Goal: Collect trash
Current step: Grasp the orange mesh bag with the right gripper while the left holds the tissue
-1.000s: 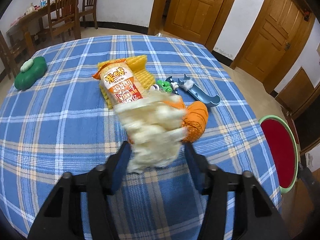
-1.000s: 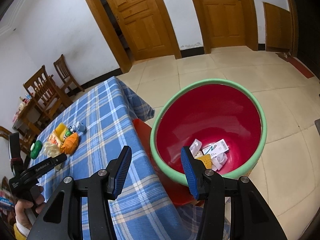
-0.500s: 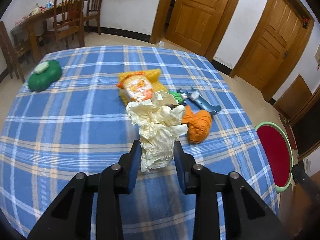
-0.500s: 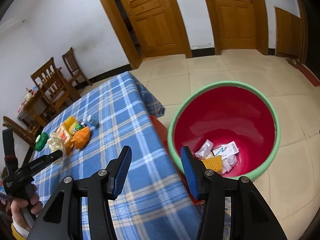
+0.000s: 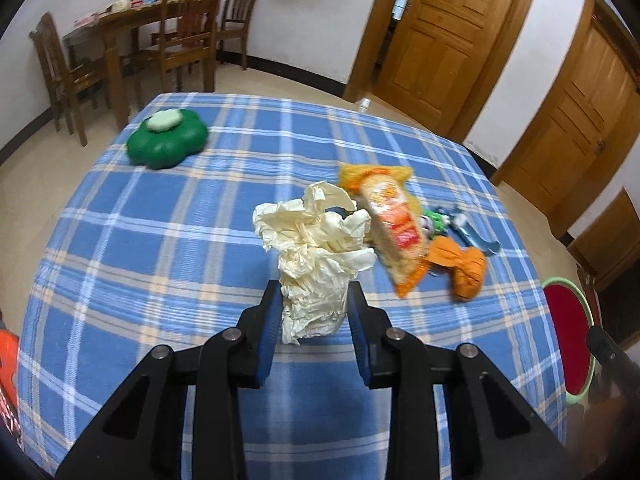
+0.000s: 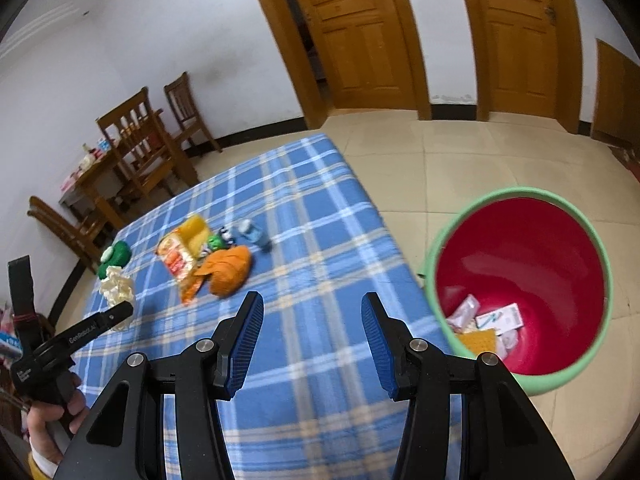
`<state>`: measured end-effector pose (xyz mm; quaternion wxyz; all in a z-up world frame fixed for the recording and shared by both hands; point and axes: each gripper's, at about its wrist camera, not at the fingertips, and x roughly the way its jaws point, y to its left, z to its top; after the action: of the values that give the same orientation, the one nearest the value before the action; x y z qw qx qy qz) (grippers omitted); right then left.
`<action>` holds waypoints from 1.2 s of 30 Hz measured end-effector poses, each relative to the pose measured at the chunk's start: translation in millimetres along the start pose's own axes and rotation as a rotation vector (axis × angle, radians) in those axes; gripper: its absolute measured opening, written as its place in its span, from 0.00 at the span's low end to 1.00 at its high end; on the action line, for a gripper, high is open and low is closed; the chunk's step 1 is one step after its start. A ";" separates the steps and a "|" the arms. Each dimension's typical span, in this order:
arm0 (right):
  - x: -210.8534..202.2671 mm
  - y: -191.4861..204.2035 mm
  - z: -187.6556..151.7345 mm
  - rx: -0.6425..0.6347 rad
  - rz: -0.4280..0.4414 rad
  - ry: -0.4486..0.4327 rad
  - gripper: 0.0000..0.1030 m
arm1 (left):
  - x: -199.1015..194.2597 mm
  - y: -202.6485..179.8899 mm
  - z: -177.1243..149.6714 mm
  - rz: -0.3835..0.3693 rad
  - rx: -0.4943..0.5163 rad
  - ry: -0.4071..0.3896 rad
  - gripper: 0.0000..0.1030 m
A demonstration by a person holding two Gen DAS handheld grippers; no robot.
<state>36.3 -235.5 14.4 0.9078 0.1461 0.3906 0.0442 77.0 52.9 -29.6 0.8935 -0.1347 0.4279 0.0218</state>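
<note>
- My left tool (image 5: 312, 312): clamped on crumpled paper wad (image 5: 316, 248), lifted off the worktop (image 5: 160, 248).
- My right tool (image 6: 312, 332): jaws apart, nothing between; red bin (image 6: 520, 280) at three o'clock.

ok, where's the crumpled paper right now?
The crumpled paper sits clamped in the left gripper, above the blue plaid tablecloth, left of the snack packet; the right wrist view shows it far left.

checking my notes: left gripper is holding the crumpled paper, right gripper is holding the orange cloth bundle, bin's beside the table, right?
Not quite. The right gripper holds nothing; the right wrist view shows its jaws open, with the orange cloth bundle lying on the table. The left gripper does hold the crumpled paper, and the bin stands beside the table.
</note>
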 end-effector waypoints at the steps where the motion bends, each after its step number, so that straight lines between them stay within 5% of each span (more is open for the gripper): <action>1: 3.5 4.8 1.1 -0.009 0.003 0.004 0.51 | 0.3 4.6 0.3 0.004 -0.010 0.000 0.32; 20: 82.2 80.1 13.3 -0.148 0.027 0.109 0.51 | 9.7 56.5 2.0 0.052 -0.121 0.001 0.32; 36: 124.2 82.1 9.6 -0.174 -0.019 0.178 0.51 | 12.5 58.8 1.8 0.036 -0.132 0.009 0.32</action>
<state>131.8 -135.3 -41.2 0.8791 0.0586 0.4658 0.0822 77.2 109.1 -51.3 0.8802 -0.1857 0.4319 0.0654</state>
